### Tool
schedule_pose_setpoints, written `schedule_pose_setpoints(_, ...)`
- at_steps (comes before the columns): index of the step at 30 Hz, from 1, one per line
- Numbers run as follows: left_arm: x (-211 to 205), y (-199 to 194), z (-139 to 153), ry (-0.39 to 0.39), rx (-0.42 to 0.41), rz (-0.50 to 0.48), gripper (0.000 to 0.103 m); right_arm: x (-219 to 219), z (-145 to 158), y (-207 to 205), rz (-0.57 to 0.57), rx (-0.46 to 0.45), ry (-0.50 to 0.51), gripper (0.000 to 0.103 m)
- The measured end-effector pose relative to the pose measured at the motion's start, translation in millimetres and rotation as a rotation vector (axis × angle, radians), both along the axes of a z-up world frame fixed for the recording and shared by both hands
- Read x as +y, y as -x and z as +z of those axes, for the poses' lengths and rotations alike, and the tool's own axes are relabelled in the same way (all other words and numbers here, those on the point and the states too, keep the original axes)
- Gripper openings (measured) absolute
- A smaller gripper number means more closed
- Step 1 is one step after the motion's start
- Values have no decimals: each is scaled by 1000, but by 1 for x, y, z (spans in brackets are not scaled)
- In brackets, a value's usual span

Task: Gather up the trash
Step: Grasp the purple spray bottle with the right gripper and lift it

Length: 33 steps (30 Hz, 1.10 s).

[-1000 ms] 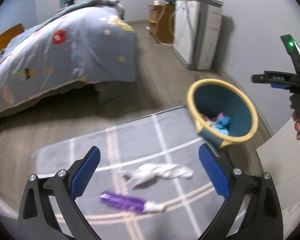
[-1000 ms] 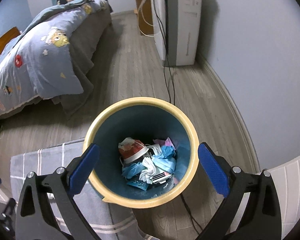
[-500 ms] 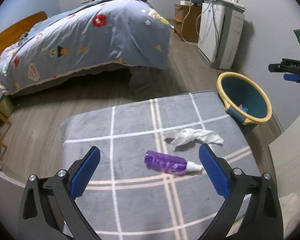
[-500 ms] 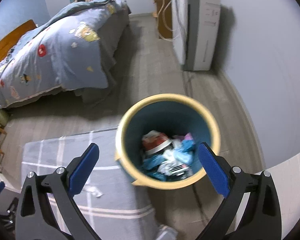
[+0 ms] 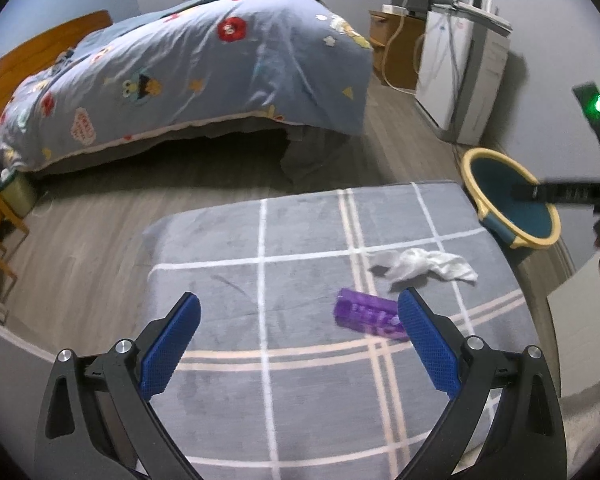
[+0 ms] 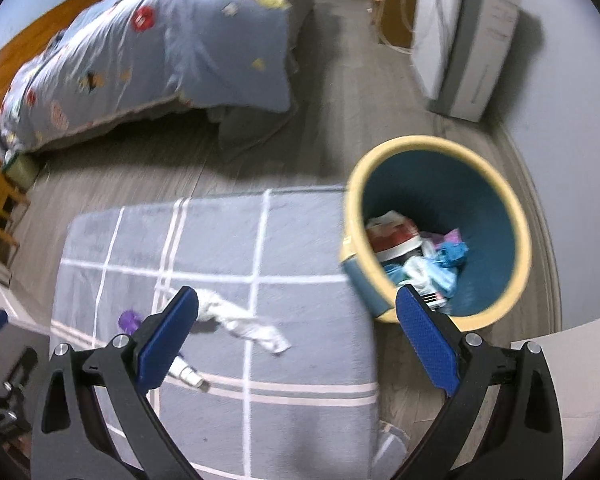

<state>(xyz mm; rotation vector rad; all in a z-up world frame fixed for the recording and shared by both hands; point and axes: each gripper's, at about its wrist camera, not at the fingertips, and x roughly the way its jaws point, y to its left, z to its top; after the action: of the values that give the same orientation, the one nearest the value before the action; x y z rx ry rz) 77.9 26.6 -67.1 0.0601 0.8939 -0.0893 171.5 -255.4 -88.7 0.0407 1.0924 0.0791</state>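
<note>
Left wrist view: the left gripper [image 5: 298, 334] hangs with jaws spread and empty above the rug [image 5: 220, 264]. Approach the purple bottle [image 5: 366, 316] near the rug's right edge, beside the white tissue [image 5: 424, 264]. Straddle its width, then close. Right gripper [image 6: 296, 330] is likewise spread and empty; the bin [image 6: 496, 188] stands off the rug's far right corner.

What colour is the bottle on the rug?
Purple bottle, with a white cap seen in the right wrist view. The left wrist view shows it best.
</note>
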Motion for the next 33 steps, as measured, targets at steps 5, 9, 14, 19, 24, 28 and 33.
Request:
schedule_pose_setpoints(5, 30, -2, 1, 28, 12, 71, 98, 46, -26, 6, 108, 38, -12, 97)
schedule_pose_setpoints(9, 51, -6, 0, 33, 25, 122, 98, 81, -47, 10, 187, 71, 0, 97)
schedule_pose_setpoints(14, 72, -10, -3, 64, 44, 169, 98, 124, -71, 19, 333, 94, 43, 97)
schedule_pose_setpoints(19, 81, -13, -7, 83, 60, 182, 98, 155, -89, 23, 426, 95, 96, 97)
schedule_pose_setpoints(24, 86, -18, -11, 79, 67, 188, 98, 171, -108, 20, 467, 128, 121, 82)
schedule_pose_setpoints(28, 88, -21, -13, 81, 75, 196, 98, 180, -117, 18, 503, 147, 127, 62)
schedule_pose_setpoints(33, 87, -23, -15, 84, 79, 191, 98, 191, -129, 19, 545, 160, 167, 54)
